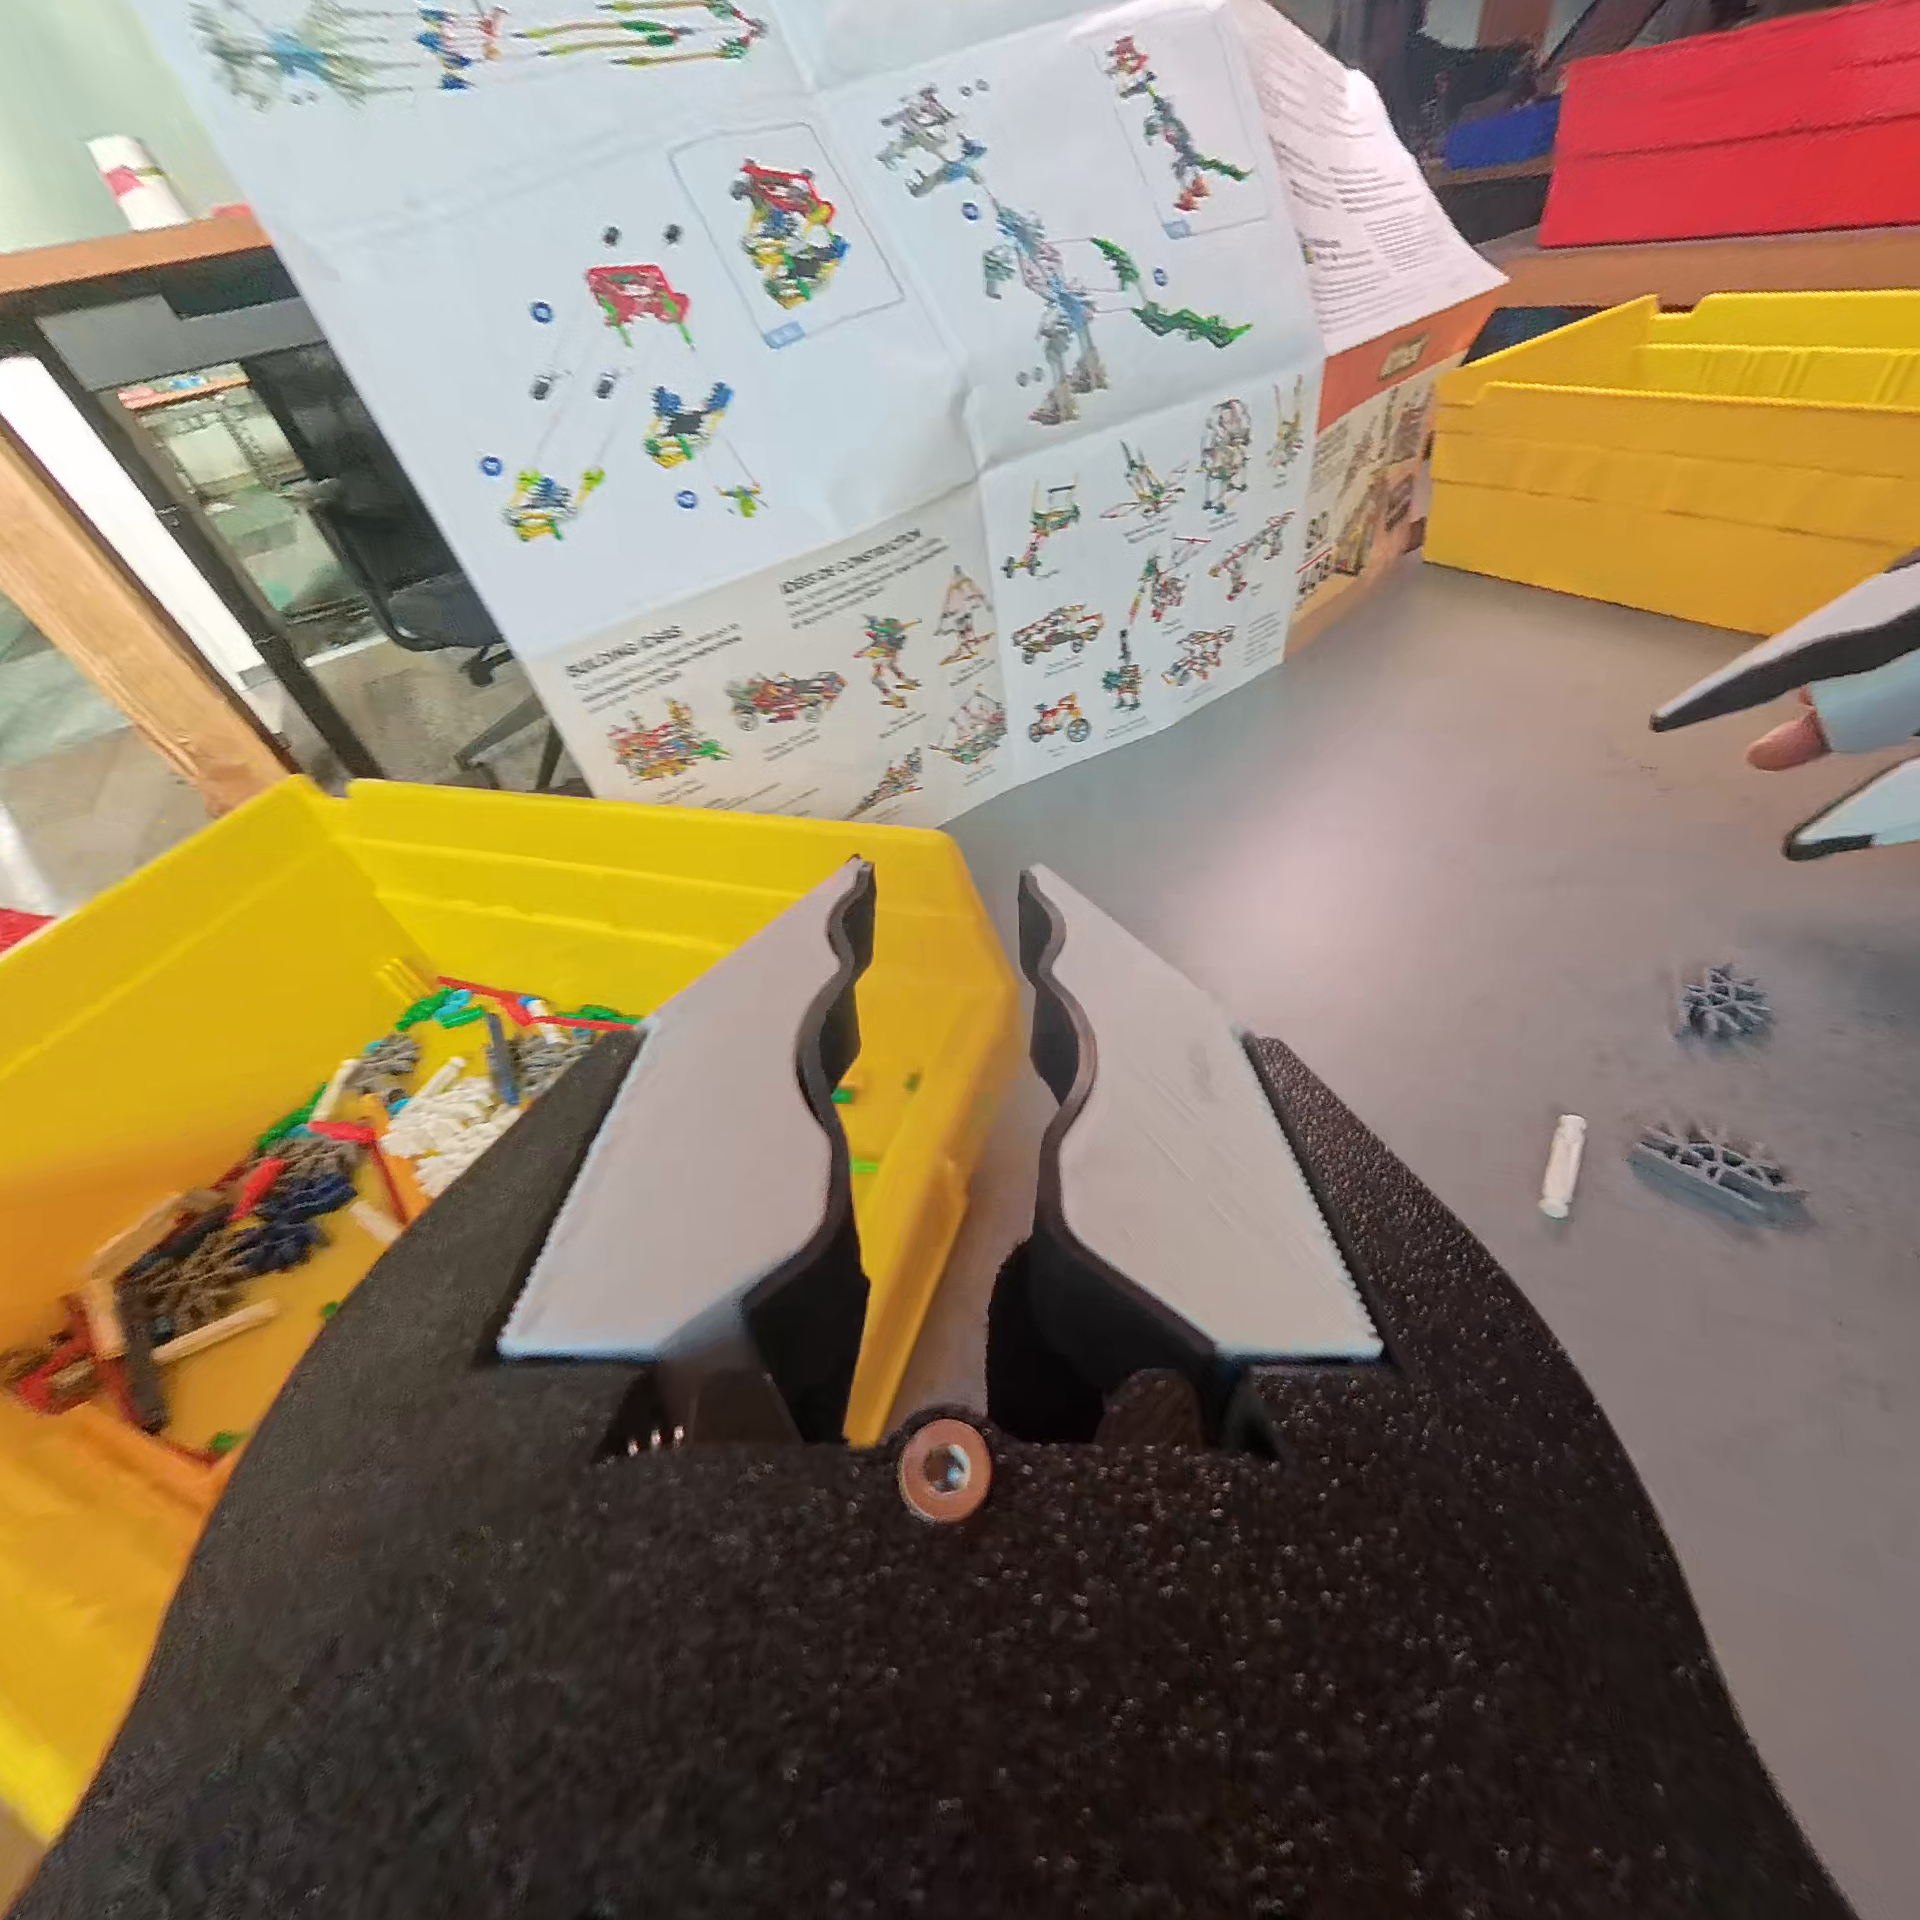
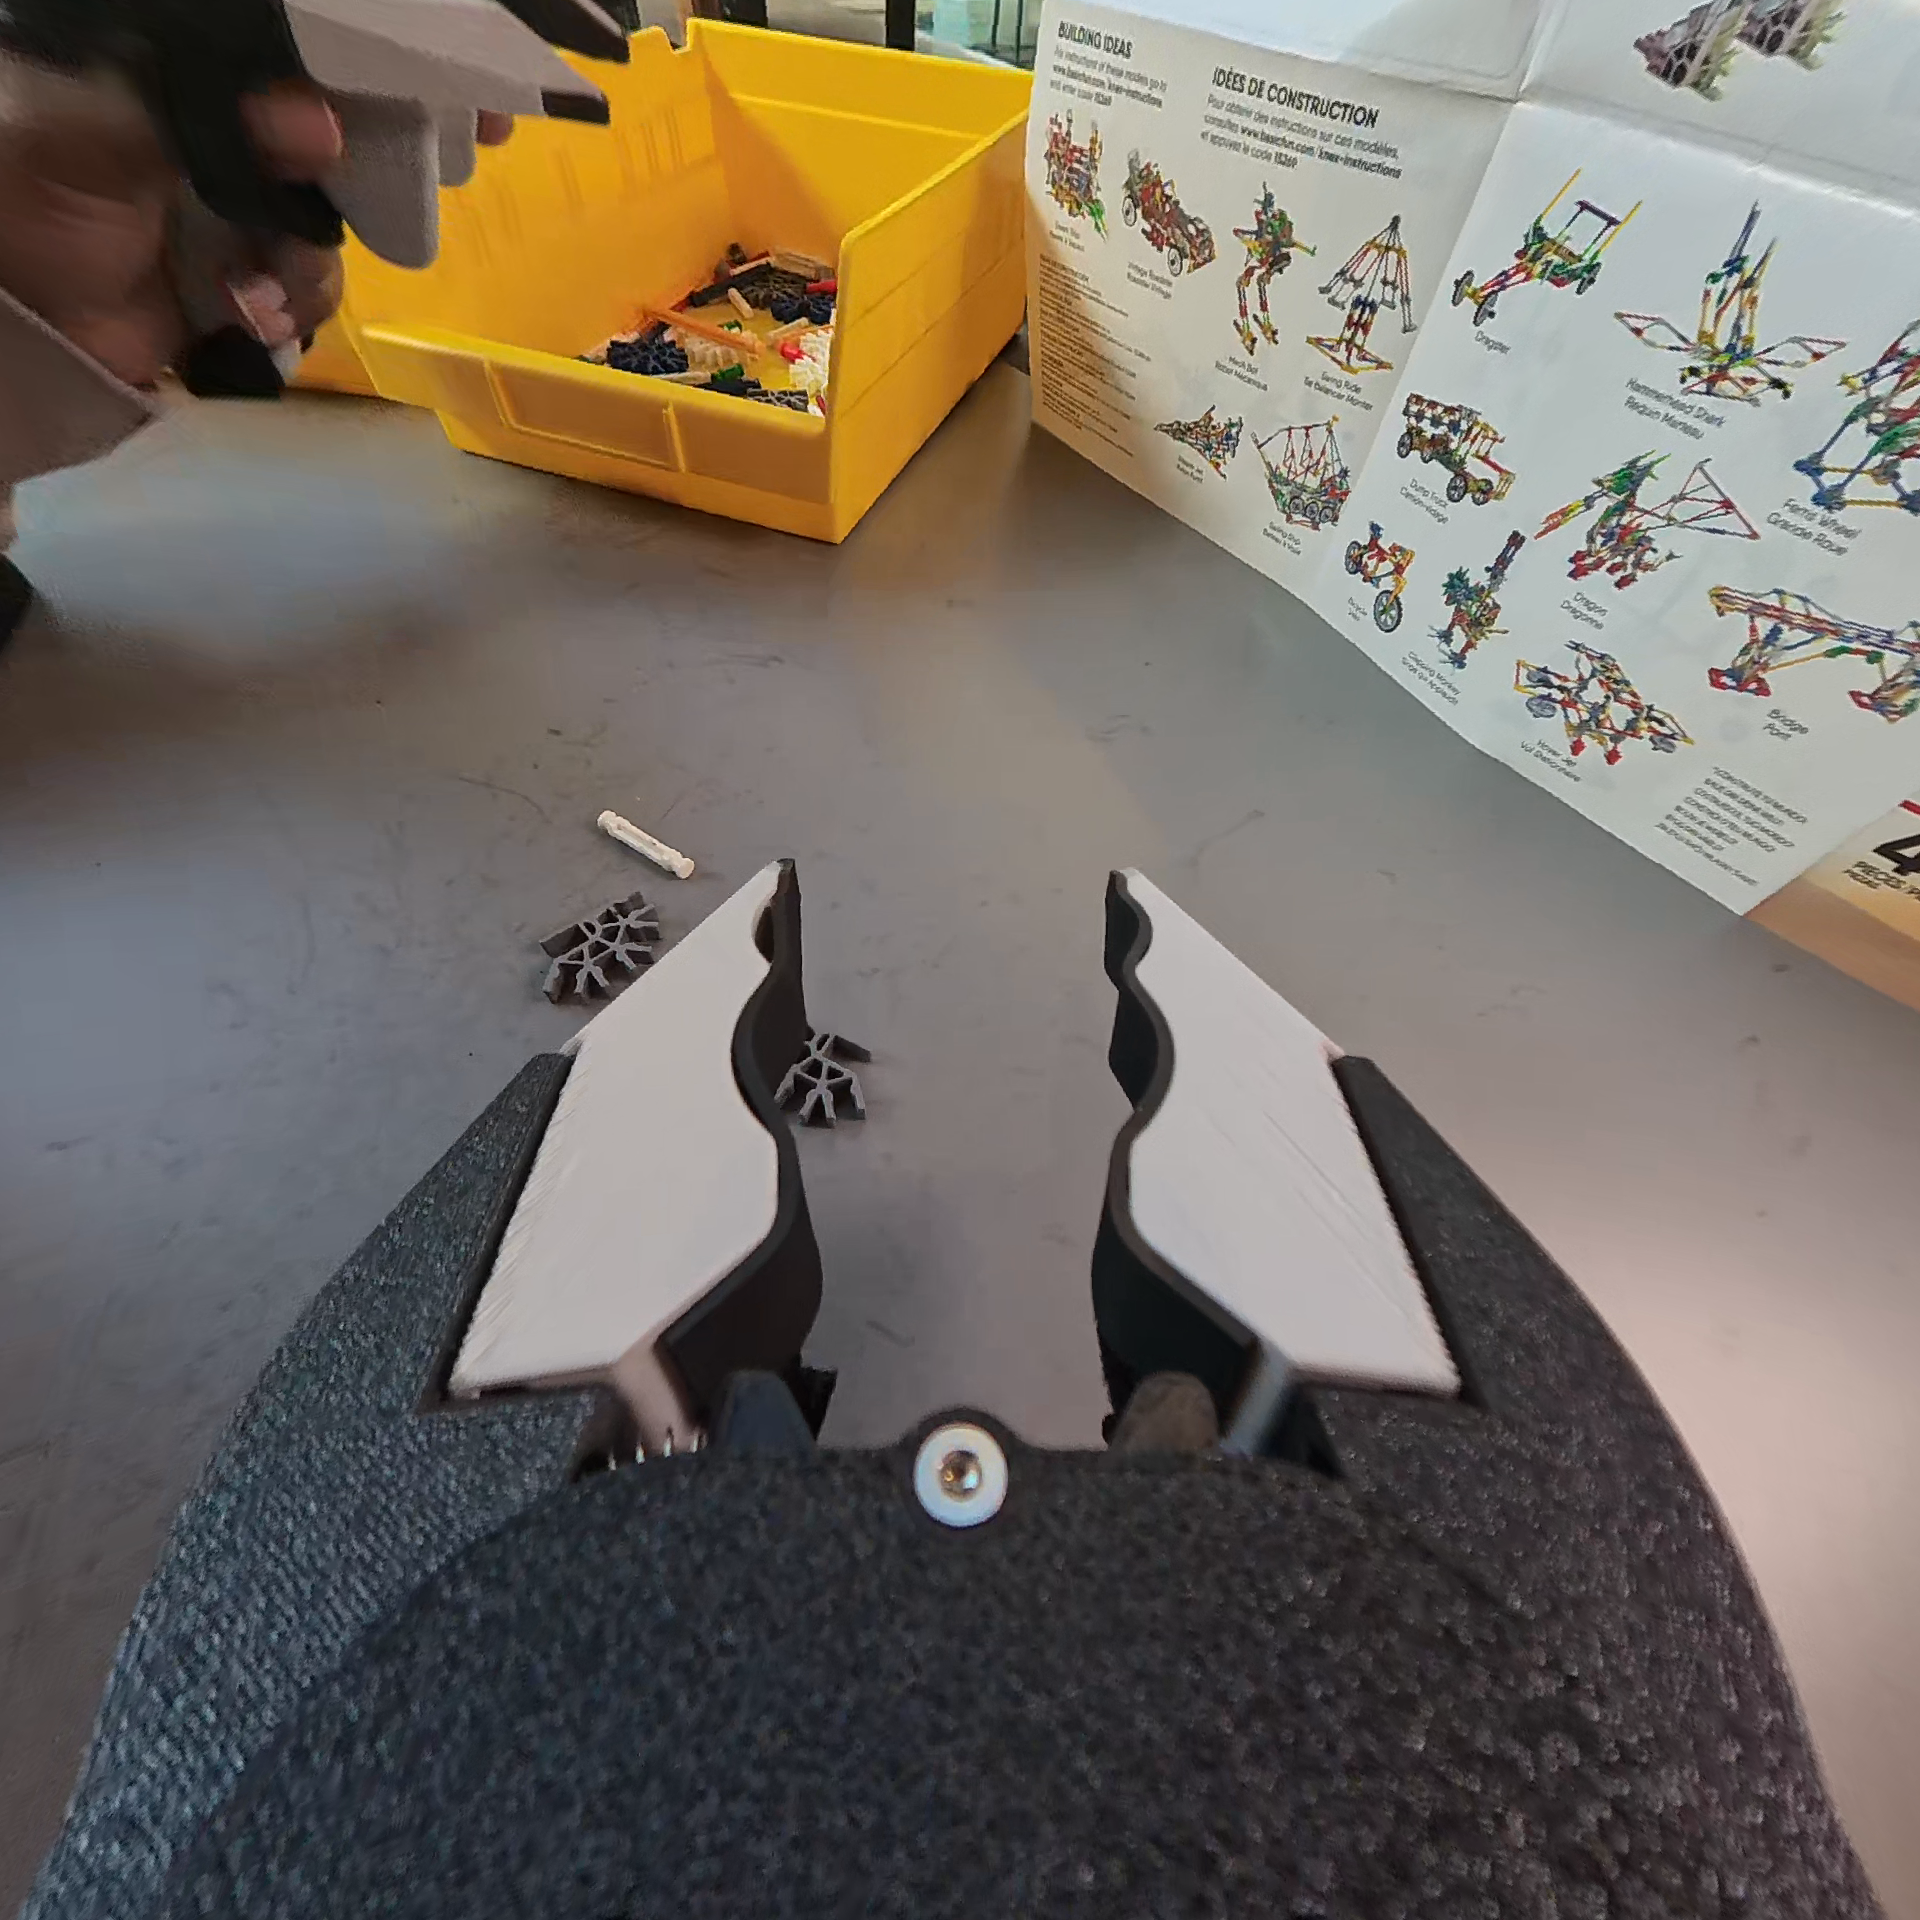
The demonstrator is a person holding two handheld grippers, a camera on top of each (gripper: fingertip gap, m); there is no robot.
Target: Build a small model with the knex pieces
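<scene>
Your right gripper [image 2: 951, 883] was low over the grey table [image 2: 1039, 675], its jaws wide apart and holding nothing. One small grey connector [image 2: 821, 1081] lay on the table between the fingers, just beside the left one, but not touching as far as I could see. A second grey connector [image 2: 601, 949] lay just outside that finger, and a short white rod [image 2: 644, 844] a little farther on. All three were loose and apart from each other; none was joined to another.

Your left gripper [image 1: 945, 883] hung above the right edge of the yellow bin [image 1: 156, 987], jaws partly open and empty. The bin held many mixed pieces [image 1: 312, 1143]: white rods, dark connectors, red and green parts.

Behind, a big folded sheet [image 1: 831, 416] with pictures of models stood upright against a box [image 1: 1361, 499]. More yellow bins [image 1: 1662, 468] stood at the far right.
</scene>
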